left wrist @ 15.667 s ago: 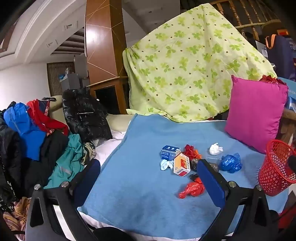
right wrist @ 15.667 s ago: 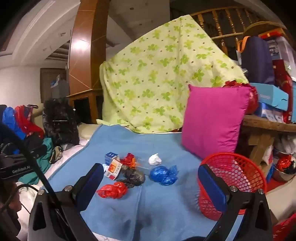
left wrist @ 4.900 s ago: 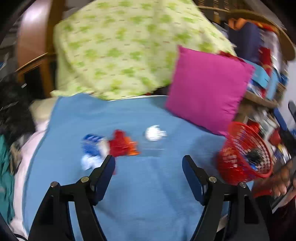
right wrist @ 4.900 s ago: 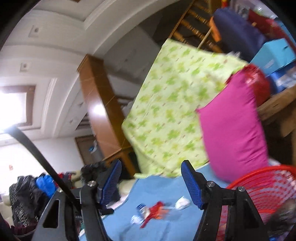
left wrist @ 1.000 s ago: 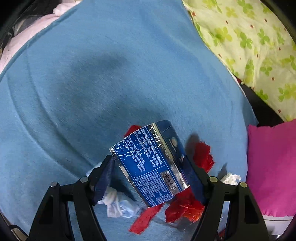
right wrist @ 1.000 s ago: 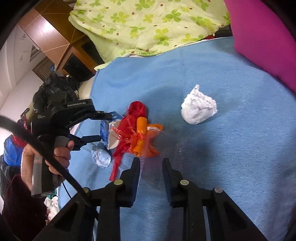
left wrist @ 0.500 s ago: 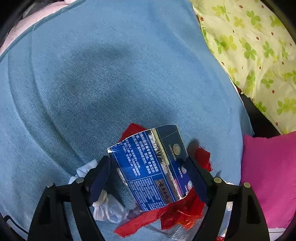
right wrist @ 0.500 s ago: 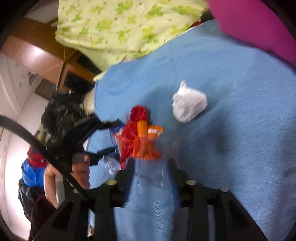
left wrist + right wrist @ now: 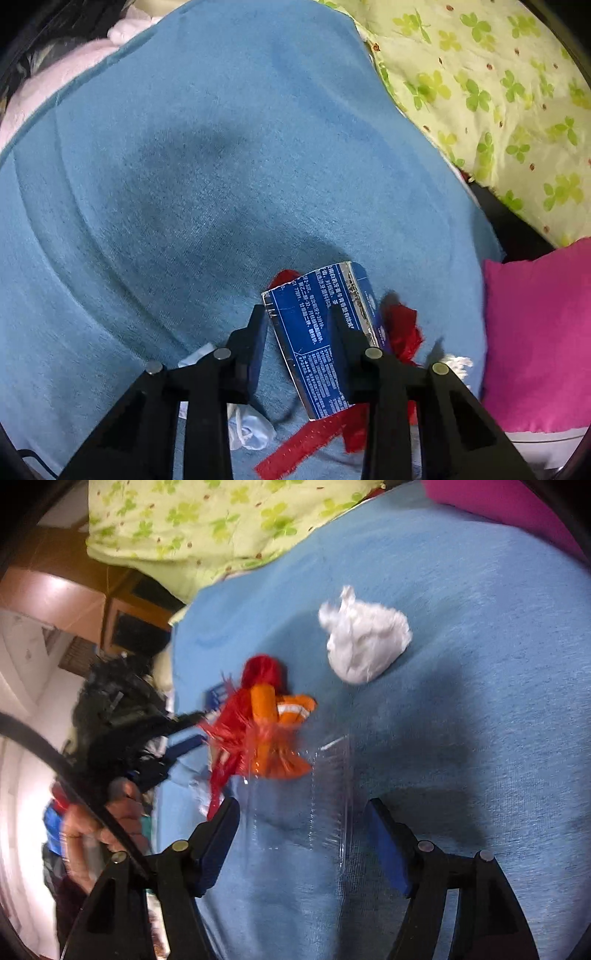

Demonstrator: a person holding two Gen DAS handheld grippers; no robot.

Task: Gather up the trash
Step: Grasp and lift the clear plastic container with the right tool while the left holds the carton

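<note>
My left gripper (image 9: 297, 325) is shut on a blue carton (image 9: 321, 339) with silver edges, held over the blue blanket (image 9: 184, 184). Red wrapper scraps (image 9: 404, 328) and a white crumpled tissue (image 9: 245, 428) lie under it. My right gripper (image 9: 301, 819) is open around a clear plastic container (image 9: 306, 805) lying on the blanket. Just beyond it lies a red and orange wrapper bundle (image 9: 266, 727), and farther on a white crumpled bag (image 9: 364, 646). The left gripper also shows in the right wrist view (image 9: 192, 731), blurred.
A green clover-print cloth (image 9: 498, 92) and a magenta pillow (image 9: 539, 339) border the blanket on the right. A wooden cabinet (image 9: 74, 602) and dark clothes (image 9: 110, 701) lie to the left. The red basket is out of view.
My left gripper has closed on the blue carton. My right gripper has opened wide and moved in around the clear container.
</note>
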